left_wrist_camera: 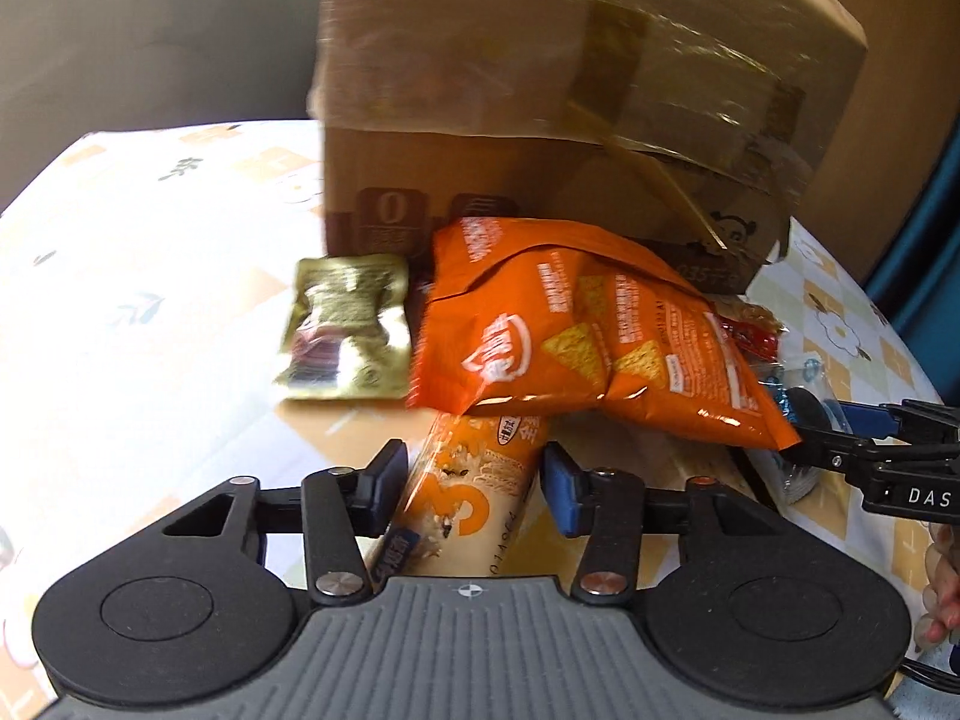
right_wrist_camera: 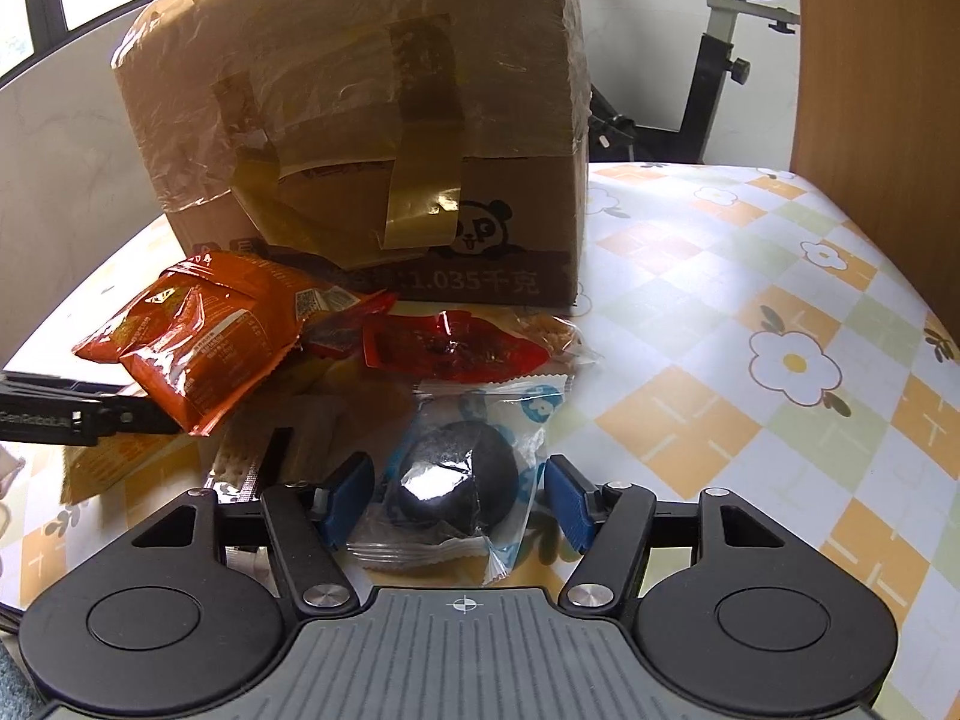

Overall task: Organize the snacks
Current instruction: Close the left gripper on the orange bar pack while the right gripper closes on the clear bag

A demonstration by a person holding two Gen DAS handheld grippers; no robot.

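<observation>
A cream and orange biscuit packet [left_wrist_camera: 480, 492] lies on the table with its far end under an orange chip bag [left_wrist_camera: 576, 336]. My left gripper [left_wrist_camera: 474, 474] is shut on it, pads against both sides. A dark round snack in a clear blue-printed wrapper [right_wrist_camera: 450, 480] sits between the pads of my right gripper [right_wrist_camera: 456, 492], which presses on the wrapper's edges. The chip bag [right_wrist_camera: 198, 336] hides the left gripper's fingertips in the right wrist view. A gold pouch [left_wrist_camera: 348, 330] and a red packet [right_wrist_camera: 456, 348] lie nearby.
A tall taped cardboard box [right_wrist_camera: 360, 90] stands right behind the snack pile. A clear pack of crackers [right_wrist_camera: 240, 462] lies left of the right gripper. The flowered tablecloth [right_wrist_camera: 720, 300] spreads bare to the right. A wooden panel [right_wrist_camera: 870, 90] and an exercise bike [right_wrist_camera: 720, 30] stand beyond.
</observation>
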